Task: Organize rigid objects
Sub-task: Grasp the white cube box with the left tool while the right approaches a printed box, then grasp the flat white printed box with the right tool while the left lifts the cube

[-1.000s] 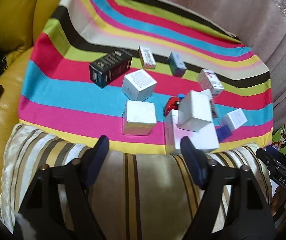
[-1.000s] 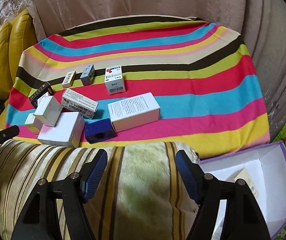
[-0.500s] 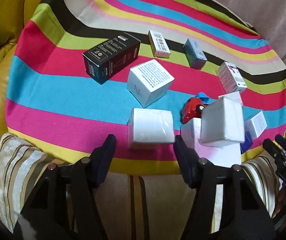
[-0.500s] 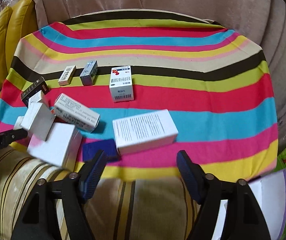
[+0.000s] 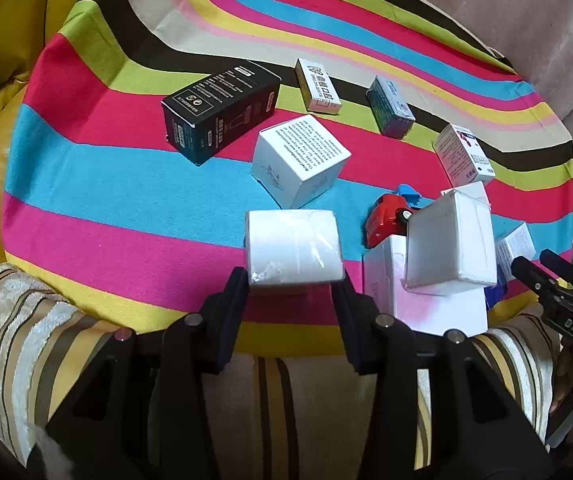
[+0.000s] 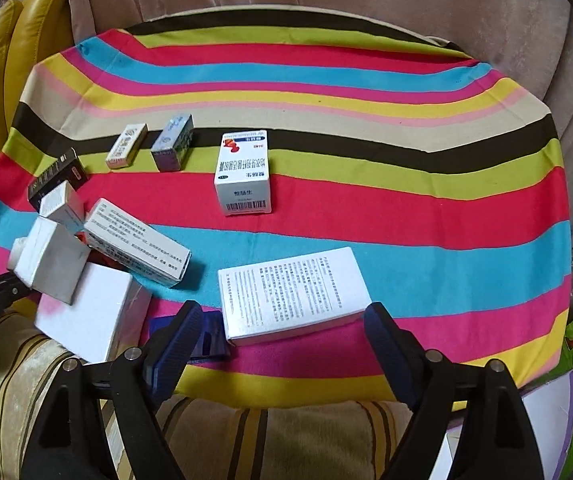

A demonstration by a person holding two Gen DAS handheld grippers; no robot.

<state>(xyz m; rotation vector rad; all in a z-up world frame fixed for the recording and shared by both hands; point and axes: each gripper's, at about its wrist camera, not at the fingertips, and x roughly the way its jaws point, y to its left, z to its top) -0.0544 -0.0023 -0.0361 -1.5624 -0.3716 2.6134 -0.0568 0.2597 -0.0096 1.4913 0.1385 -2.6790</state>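
Small white box wrapped in clear film [image 5: 294,250], near the front edge of the striped cloth [image 5: 86,184], set between the left tongs [image 5: 292,286], jaws closing on its two side faces, pads at or nearly on them. Likely light and stiff, film probably slippery; best squeezed low on flat sides. Flat white printed box [image 6: 292,292] by the same edge, just ahead of the right tongs [image 6: 282,334], jaws apart and opening, nothing gripped.
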